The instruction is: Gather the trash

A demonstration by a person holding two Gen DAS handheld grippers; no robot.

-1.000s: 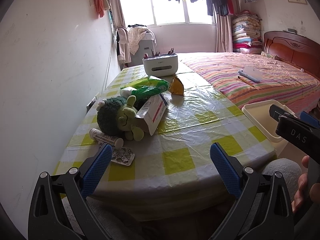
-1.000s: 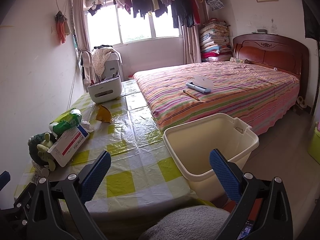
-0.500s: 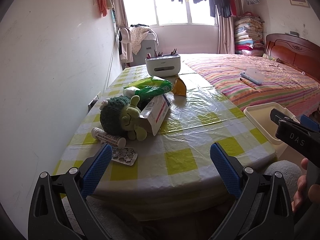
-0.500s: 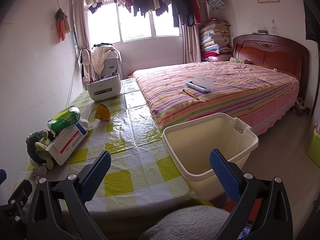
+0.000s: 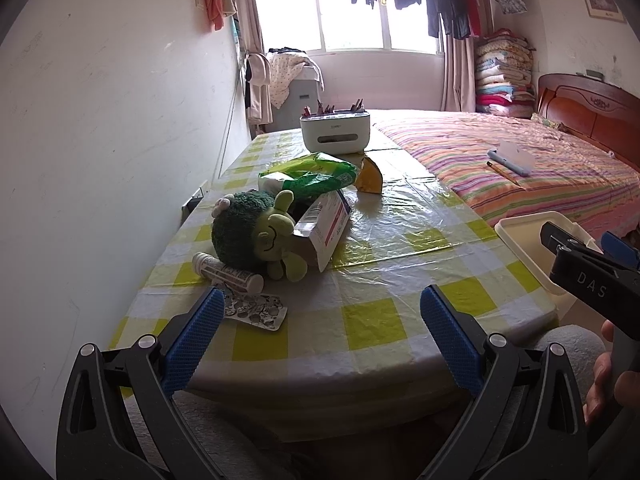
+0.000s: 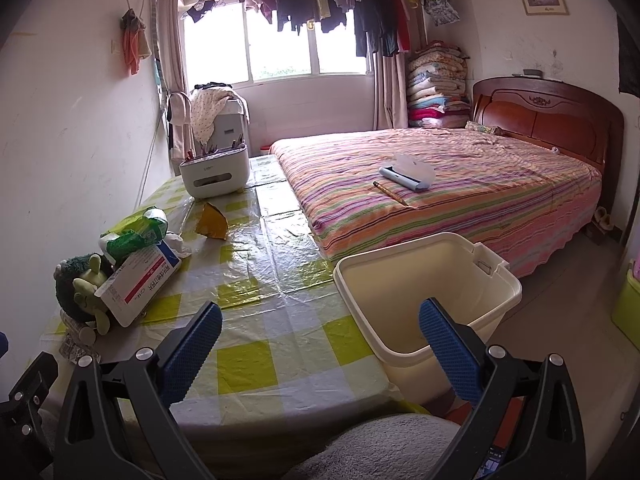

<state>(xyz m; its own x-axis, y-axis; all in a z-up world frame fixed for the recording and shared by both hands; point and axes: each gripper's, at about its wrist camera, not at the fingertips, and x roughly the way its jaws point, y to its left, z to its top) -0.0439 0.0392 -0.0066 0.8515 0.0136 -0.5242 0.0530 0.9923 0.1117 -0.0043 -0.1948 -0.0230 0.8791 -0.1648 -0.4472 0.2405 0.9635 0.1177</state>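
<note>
The trash sits bunched at the left side of the desk (image 5: 372,320), near the wall: a blister pack (image 5: 256,310) flat on the cloth at the near end, a small tube-shaped bottle (image 5: 226,272) just behind it, a white-and-red carton (image 5: 324,226) leaning on a green plush toy (image 5: 256,234), a green snack bag (image 5: 310,172) behind that, and an orange scrap (image 5: 369,178) farther back. All of it looks light. The blister pack is thin and lies flat — I'd judge it awkward, best pinched by its raised near edge. The bottle is round and prob. rolls, so grip across its middle. The carton is stiff enough but hollow; take it across the narrow sides w/o crushing. The bag is crinkly and slick — grab a fold. The plush isn't trash, I think, so leave it.

The cream bin (image 6: 428,288) stands off the desk's right edge, between desk and bed (image 6: 460,184), looking empty.

My left gripper (image 5: 320,316) hangs before the near desk edge, fingers (image 5: 196,328) spread wide, nothing in them. My right gripper (image 6: 320,330) is the same — wide apart, empty, over the desk corner and bin rim.

Vs. a second ago: the left view has crept a bit closer, the trash pile looming larger; the right view shows the pile shifted slightly leftward. Nothing on the desk has moved.
</note>
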